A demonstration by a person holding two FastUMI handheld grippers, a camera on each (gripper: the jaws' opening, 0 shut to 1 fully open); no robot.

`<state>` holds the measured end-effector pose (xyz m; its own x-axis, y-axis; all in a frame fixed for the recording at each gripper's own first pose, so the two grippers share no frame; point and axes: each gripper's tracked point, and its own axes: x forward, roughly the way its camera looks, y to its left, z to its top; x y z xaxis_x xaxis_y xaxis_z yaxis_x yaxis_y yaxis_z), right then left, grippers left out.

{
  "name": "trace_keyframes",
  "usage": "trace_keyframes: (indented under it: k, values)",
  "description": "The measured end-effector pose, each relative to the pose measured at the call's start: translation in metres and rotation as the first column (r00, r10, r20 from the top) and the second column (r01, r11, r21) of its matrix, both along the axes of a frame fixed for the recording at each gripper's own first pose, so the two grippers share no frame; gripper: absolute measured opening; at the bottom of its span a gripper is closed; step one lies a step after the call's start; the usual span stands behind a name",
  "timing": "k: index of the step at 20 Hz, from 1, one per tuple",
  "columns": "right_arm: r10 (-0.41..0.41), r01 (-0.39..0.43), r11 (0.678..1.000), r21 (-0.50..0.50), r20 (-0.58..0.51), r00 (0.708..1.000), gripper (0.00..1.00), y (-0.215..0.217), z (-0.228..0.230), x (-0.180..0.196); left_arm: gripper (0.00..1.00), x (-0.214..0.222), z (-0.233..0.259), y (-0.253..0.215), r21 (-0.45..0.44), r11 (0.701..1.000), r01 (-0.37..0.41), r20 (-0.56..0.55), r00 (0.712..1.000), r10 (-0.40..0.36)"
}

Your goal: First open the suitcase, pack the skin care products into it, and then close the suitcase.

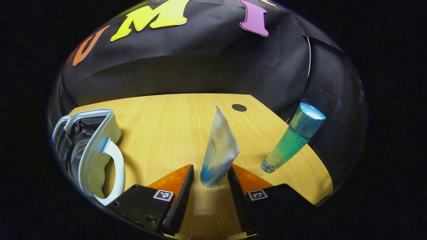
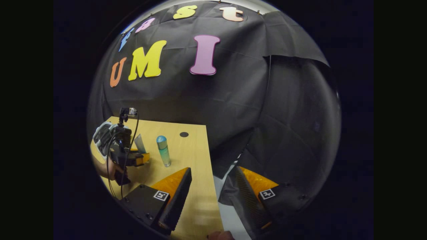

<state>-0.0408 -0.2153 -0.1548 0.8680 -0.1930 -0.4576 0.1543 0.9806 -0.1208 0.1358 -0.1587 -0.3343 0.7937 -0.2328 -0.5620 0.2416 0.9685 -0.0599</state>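
- Closest in the left gripper view, the left gripper [image 1: 209, 181] has its two fingers spread, with the cap end of a frosted tube [image 1: 219, 150] standing between their tips.
- Whether either finger actually touches the tube cannot be told; narrow gaps seem to show on both sides of its blue cap.
- Standing cap-down on the wooden table [image 1: 166, 133], the tube leans a little, its flat crimped end pointing up and away from the gripper.
- To the right of the tube, apart from it and near the table's right edge, a blue-green bottle [image 1: 293, 138] with a shiny blue cap stands upright.
- At the left edge of that view, well apart from the tube, lies the white suitcase [image 1: 96, 146], open, with dark lining showing and its handle facing the gripper.
- Farther back on the tabletop sits a small black round spot [image 1: 239, 107], in front of the black cloth wall [image 1: 186, 70].
- Over in the right gripper view, the right gripper [image 2: 210, 181] is held with its fingers wide apart and nothing between them, at the table's right edge.
- Beyond it in that view, a hand [image 2: 108, 168] holds the left gripper at the tube, with the bottle just right of it and the suitcase behind.
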Motion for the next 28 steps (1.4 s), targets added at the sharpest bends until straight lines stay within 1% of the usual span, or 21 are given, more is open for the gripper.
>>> trace_keyframes:
  k: [1, 2, 3, 4, 5, 6, 7, 8, 9, 11, 13, 15, 16, 17, 18, 20, 23, 26, 27, 28]
  values:
    - [0.006, -0.006, 1.0, 0.001, 0.0, 1.0, 0.8, 0.002, -0.001, 0.002, 0.54, -0.002, -0.003, -0.001, -0.006, 1.0, 0.005, -0.01, 1.0, -0.005]
    - [0.014, -0.014, 1.0, 0.001, 0.0, 1.0, 0.8, 0.005, -0.001, 0.004, 0.49, 0.0, -0.002, -0.002, -0.004, 1.0, 0.011, -0.008, 1.0, -0.011]
    - [0.024, -0.024, 1.0, 0.001, 0.001, 1.0, 0.8, 0.008, -0.001, 0.006, 0.51, 0.0, -0.002, -0.002, 0.006, 1.0, 0.022, -0.014, 1.0, -0.022]
    - [0.034, -0.034, 0.999, 0.002, 0.001, 0.999, 0.8, 0.012, -0.001, 0.008, 0.43, -0.002, -0.001, -0.001, 0.014, 0.999, 0.035, -0.017, 0.999, -0.035]
    - [0.049, -0.049, 0.999, 0.006, 0.0, 0.999, 0.8, 0.017, -0.003, 0.01, 0.48, -0.002, 0.003, 0.001, 0.02, 0.999, 0.043, -0.011, 0.999, -0.042]
    - [0.064, -0.064, 0.998, 0.013, -0.002, 0.998, 0.79, 0.022, -0.006, 0.013, 0.41, -0.004, 0.009, 0.001, 0.015, 0.999, 0.052, -0.007, 0.999, -0.052]
    - [0.083, -0.083, 0.996, 0.026, -0.004, 0.997, 0.78, 0.029, -0.011, 0.017, 0.4, -0.008, 0.019, 0.002, 0.002, 0.998, 0.06, 0.001, 0.998, -0.06]
    - [0.101, -0.1, 0.994, 0.039, -0.007, 0.995, 0.79, 0.037, -0.017, 0.021, 0.46, -0.013, 0.031, 0.003, -0.014, 0.998, 0.066, 0.011, 0.998, -0.066]
    - [0.123, -0.122, 0.991, 0.055, -0.01, 0.992, 0.79, 0.047, -0.024, 0.027, 0.39, -0.019, 0.045, 0.006, -0.026, 0.997, 0.069, 0.024, 0.997, -0.068]
    - [0.182, -0.179, 0.979, 0.102, -0.023, 0.983, 0.79, 0.073, -0.044, 0.039, 0.39, -0.036, 0.069, 0.016, -0.047, 0.997, 0.064, 0.035, 0.997, -0.062]
    - [0.222, -0.214, 0.965, 0.149, -0.04, 0.974, 0.79, 0.097, -0.067, 0.054, 0.39, -0.06, 0.088, 0.031, -0.069, 0.997, 0.042, 0.027, 0.999, -0.04]
    - [0.229, -0.213, 0.956, 0.2, -0.058, 0.972, 0.8, 0.114, -0.089, 0.072, 0.39, -0.081, 0.102, 0.049, -0.076, 0.997, 0.012, 0.02, 1.0, -0.01]
    - [0.217, -0.198, 0.956, 0.215, -0.066, 0.974, 0.8, 0.12, -0.099, 0.082, 0.39, -0.091, 0.107, 0.059, -0.078, 0.997, -0.005, 0.014, 1.0, 0.006]
    - [0.216, -0.195, 0.953, 0.234, -0.066, 0.974, 0.78, 0.126, -0.106, 0.092, 0.39, -0.1, 0.113, 0.07, -0.076, 0.997, -0.023, 0.009, 1.0, 0.024]
    - [0.212, -0.19, 0.951, 0.245, -0.067, 0.975, 0.8, 0.133, -0.112, 0.103, 0.46, -0.108, 0.117, 0.081, -0.071, 0.997, -0.041, 0.005, 0.999, 0.041]
    - [0.211, -0.188, 0.948, 0.257, -0.064, 0.975, 0.8, 0.142, -0.122, 0.123, 0.46, -0.122, 0.124, 0.106, -0.06, 0.995, -0.081, -0.003, 0.997, 0.081]
    - [0.214, -0.183, 0.946, 0.266, -0.092, 0.973, 0.78, 0.15, -0.144, 0.143, 0.46, -0.13, 0.131, 0.139, -0.067, 0.985, -0.157, -0.008, 0.988, 0.157]
    - [0.22, -0.183, 0.946, 0.267, -0.113, 0.969, 0.8, 0.156, -0.158, 0.156, 0.46, -0.129, 0.137, 0.171, -0.077, 0.971, -0.228, -0.005, 0.974, 0.228]
    - [0.224, -0.186, 0.945, 0.268, -0.118, 0.967, 0.78, 0.158, -0.162, 0.159, 0.46, -0.132, 0.141, 0.18, -0.08, 0.966, -0.246, -0.002, 0.969, 0.247]
    - [0.226, -0.185, 0.945, 0.27, -0.13, 0.965, 0.79, 0.161, -0.166, 0.162, 0.39, -0.133, 0.144, 0.189, -0.076, 0.963, -0.259, 0.005, 0.966, 0.26]
